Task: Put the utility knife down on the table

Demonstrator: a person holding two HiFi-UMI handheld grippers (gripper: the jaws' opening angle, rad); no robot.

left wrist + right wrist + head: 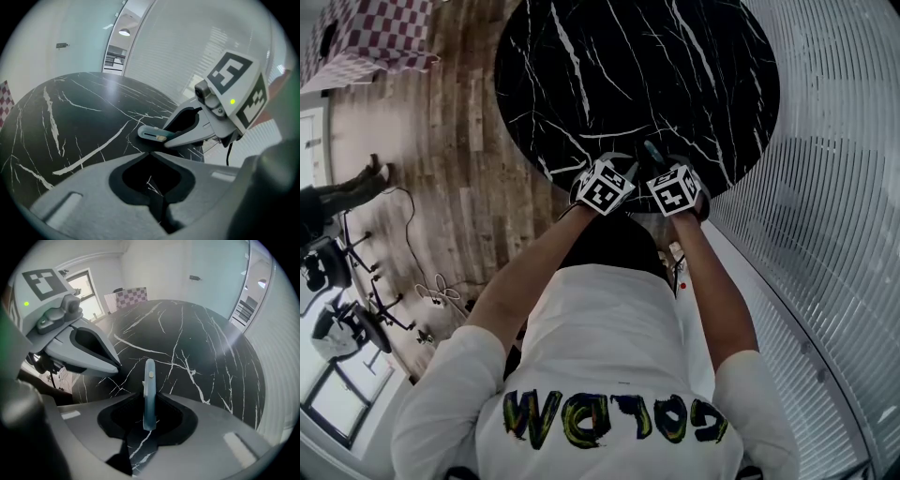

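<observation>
The round black marble counter (609, 56) fills the upper head view, and both grippers work at its near edge. That view shows only the two marker cubes and a short teal tip of the utility knife (654, 150) beyond them; the fingers themselves are hidden under the cubes. The left gripper (150, 153) is read from its own view: its fingers are closed tip to tip and hold nothing, with only veined marble visible through the hollow behind them. The same view gives the side elevation that the other views lack. It shows the right gripper (164, 137) pointing steeply down, with the knife (151, 134) projecting level from between its fingers and its broad slotted side facing the camera. The knife is low enough that its shadow meets its underside, so it appears to rest on the counter. The right gripper view looks down along the knife (149, 390), which stands centred in the gap. The fingers (180, 401) are parted, with dark clearance on both sides, so the pads do not press on it. The left gripper (117, 364) lies just beside it — close, not touching. A small slider button (151, 374) shows near the far end of the knife.
</observation>
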